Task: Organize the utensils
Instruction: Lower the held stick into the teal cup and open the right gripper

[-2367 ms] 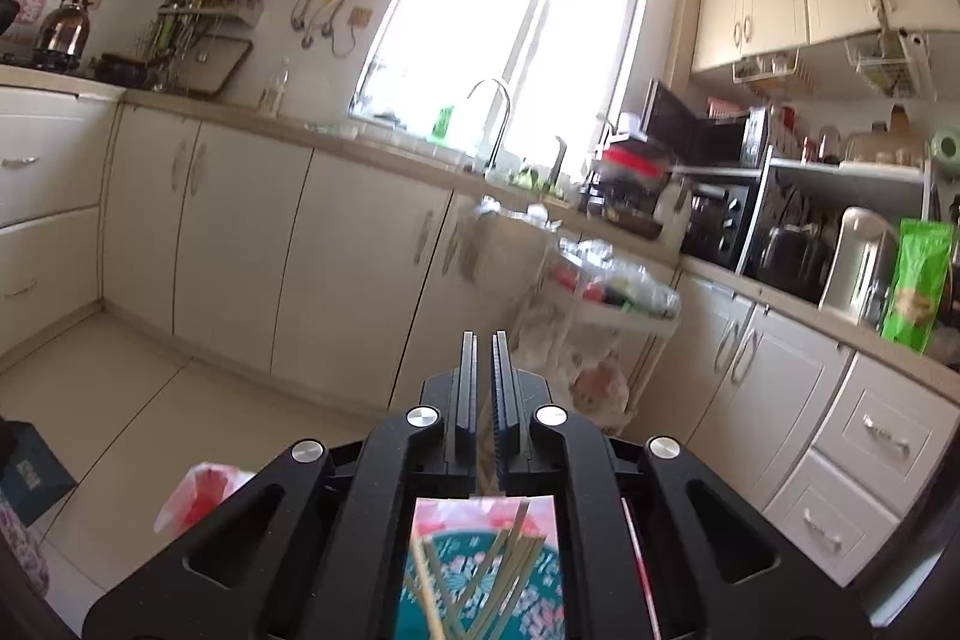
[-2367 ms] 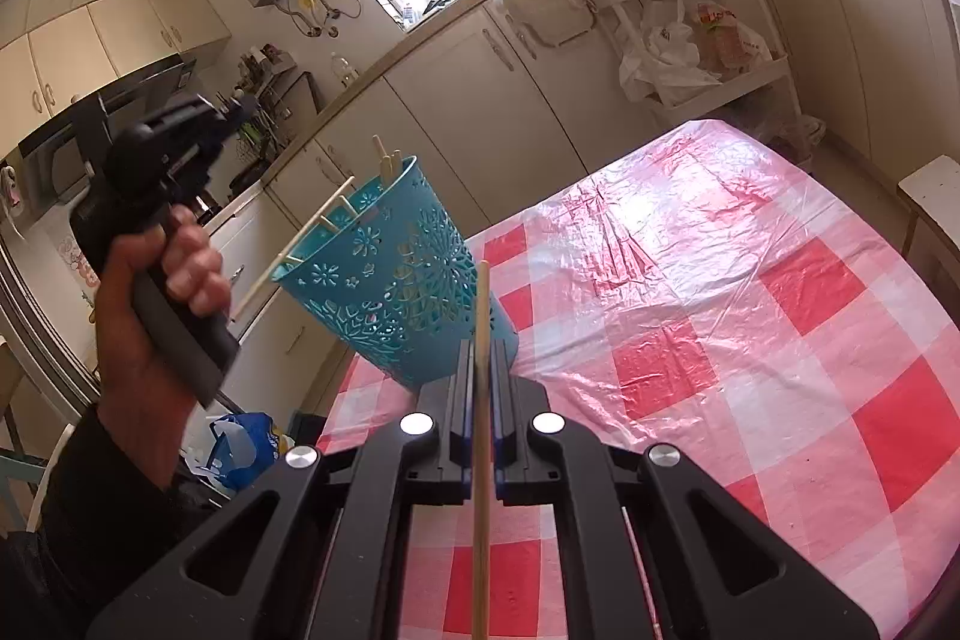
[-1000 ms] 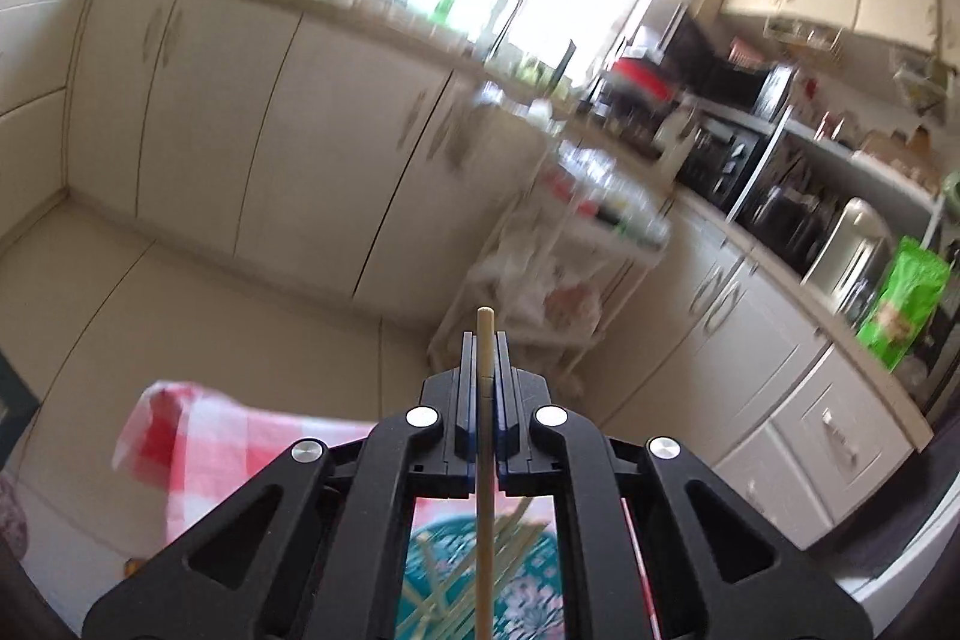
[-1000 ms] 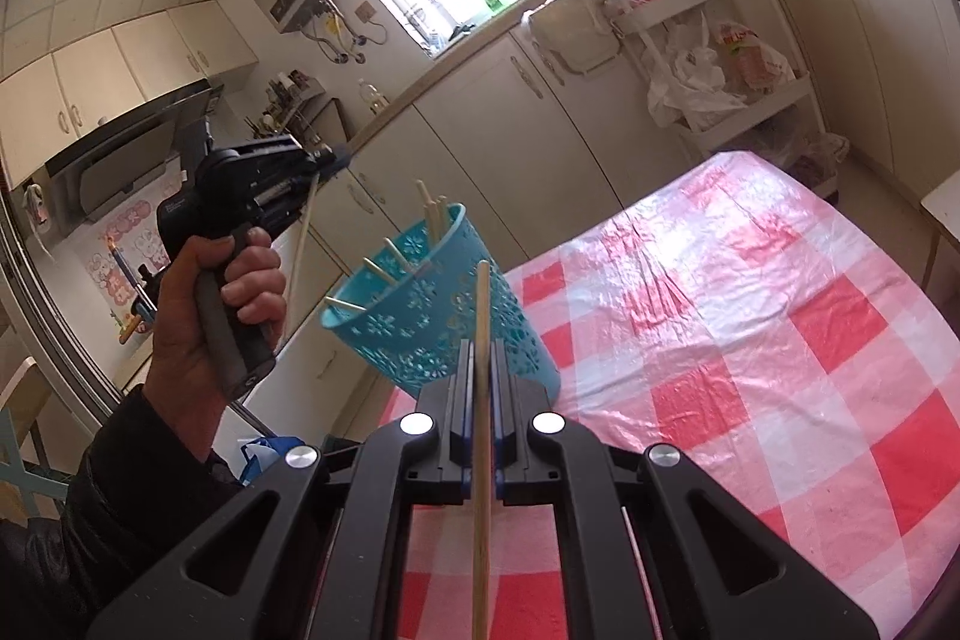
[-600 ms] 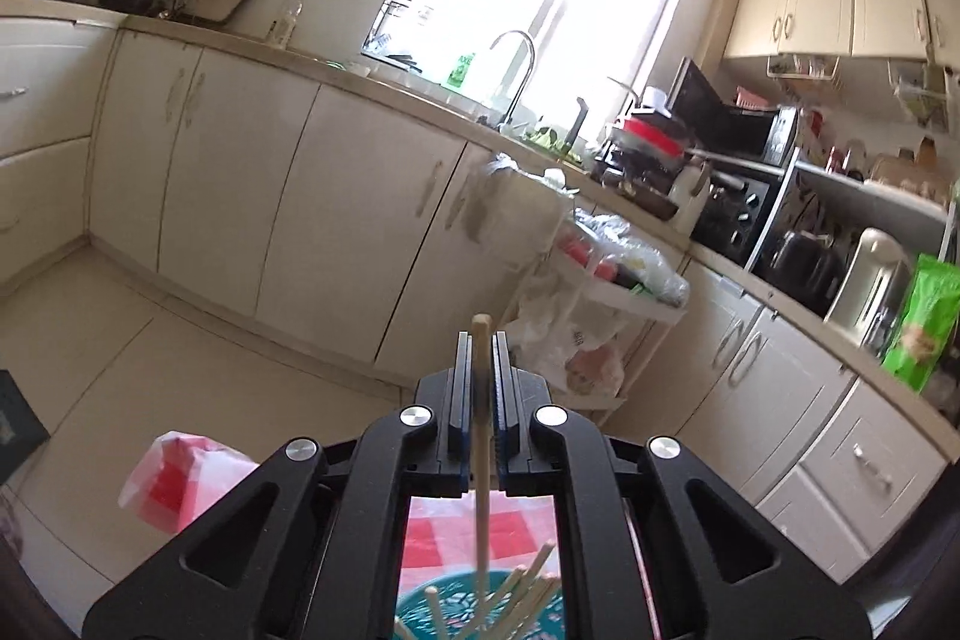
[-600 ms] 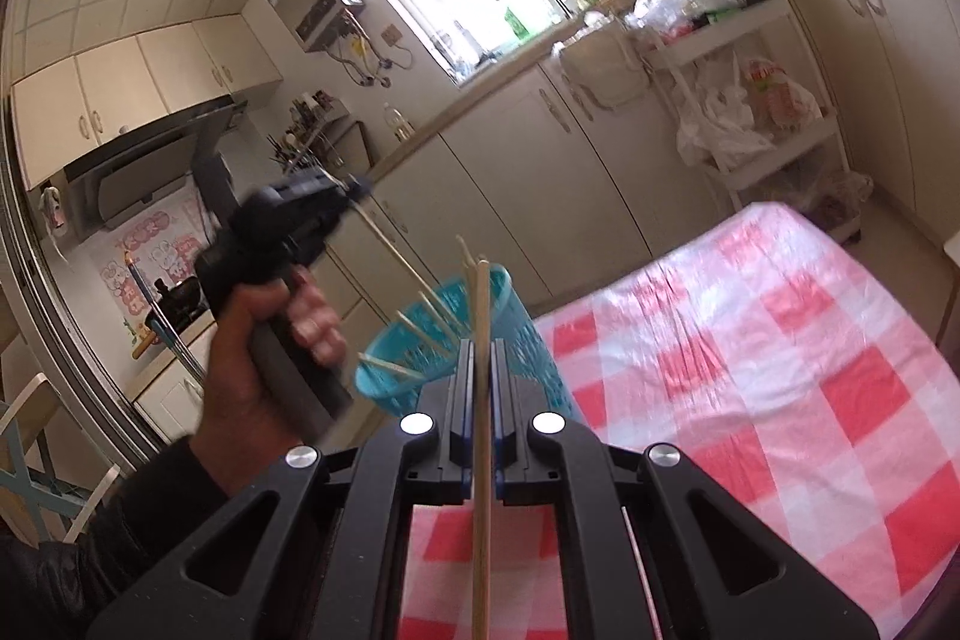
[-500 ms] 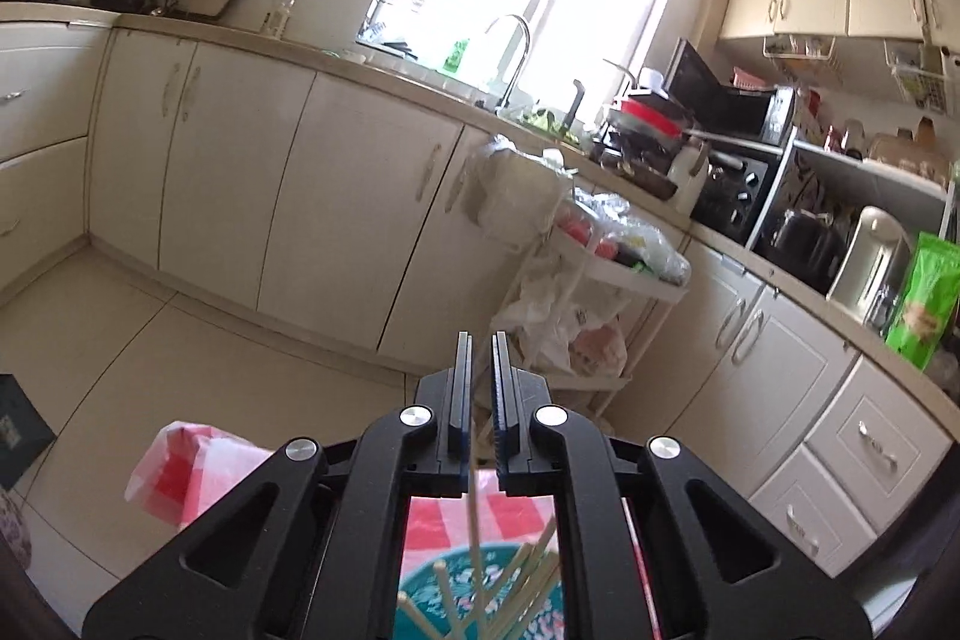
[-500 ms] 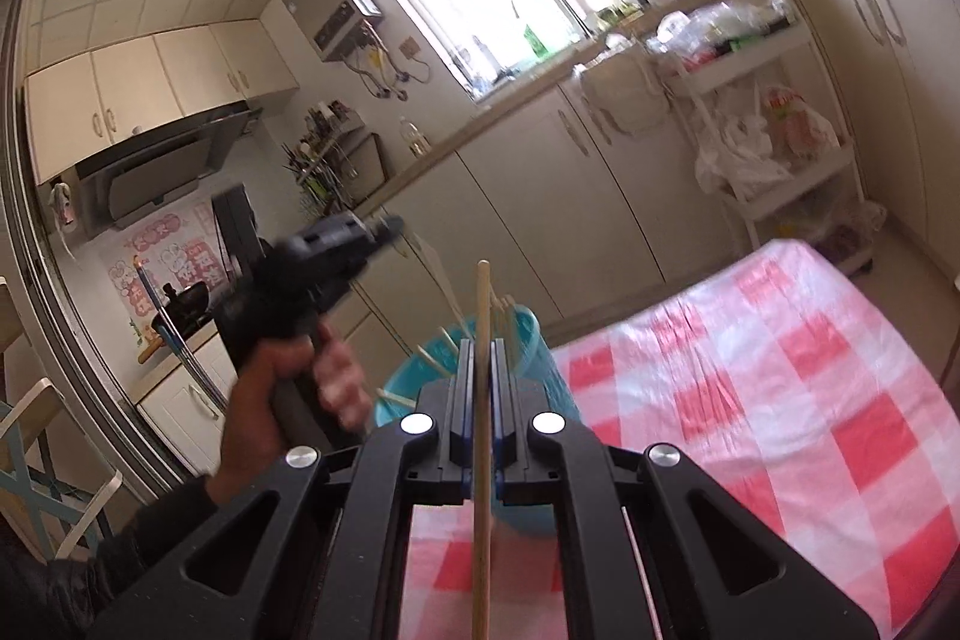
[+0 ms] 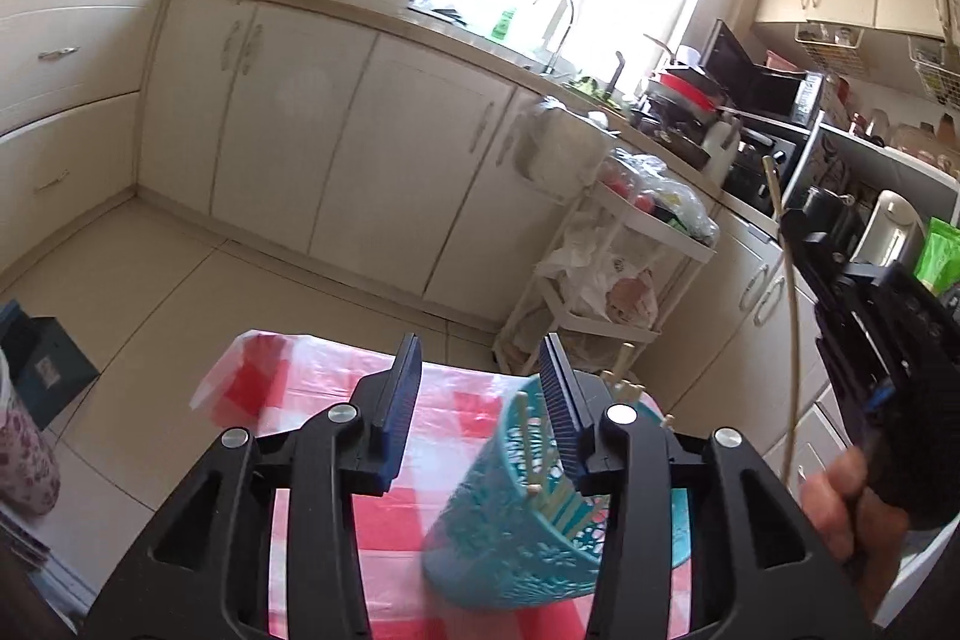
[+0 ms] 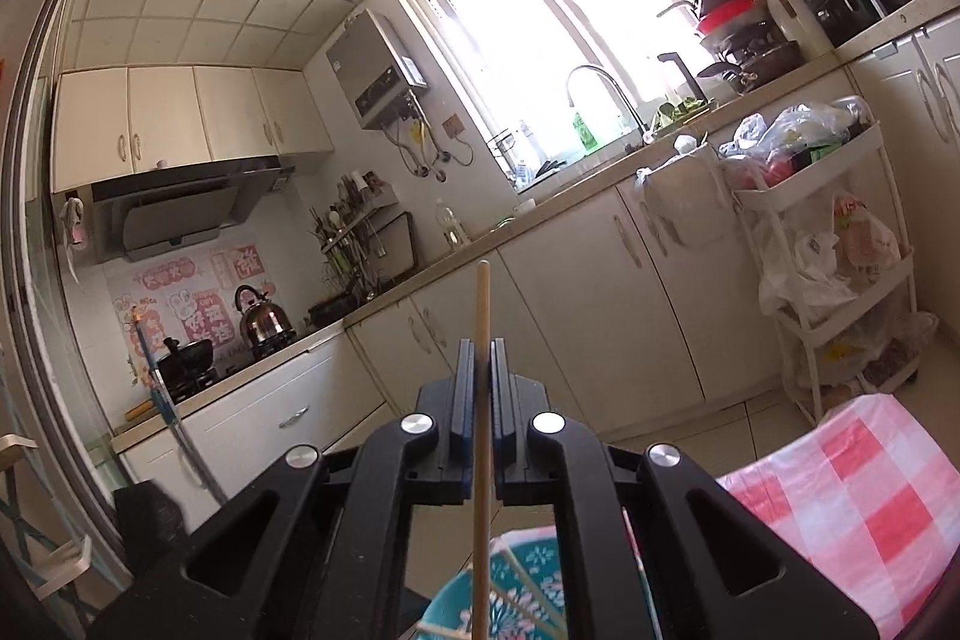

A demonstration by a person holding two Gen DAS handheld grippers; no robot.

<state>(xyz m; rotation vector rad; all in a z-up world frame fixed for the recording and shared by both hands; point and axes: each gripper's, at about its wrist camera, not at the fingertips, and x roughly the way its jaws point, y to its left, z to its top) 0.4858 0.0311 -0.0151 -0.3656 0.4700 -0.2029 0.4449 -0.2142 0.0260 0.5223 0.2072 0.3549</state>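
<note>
A teal openwork utensil holder stands tilted on the red-and-white checked tablecloth, with several wooden chopsticks in it. My left gripper is open and empty just above the holder's left rim. My right gripper is shut on a single wooden chopstick held upright over the holder. The right gripper with its chopstick also shows at the right of the left wrist view.
White kitchen cabinets and a countertop run behind the table. A white trolley with bags stands past the table's far edge. A blue box sits on the floor at left.
My left gripper opened and let its chopstick drop into the holder, then shifted left. My right gripper rose and moved over the holder with its chopstick upright.
</note>
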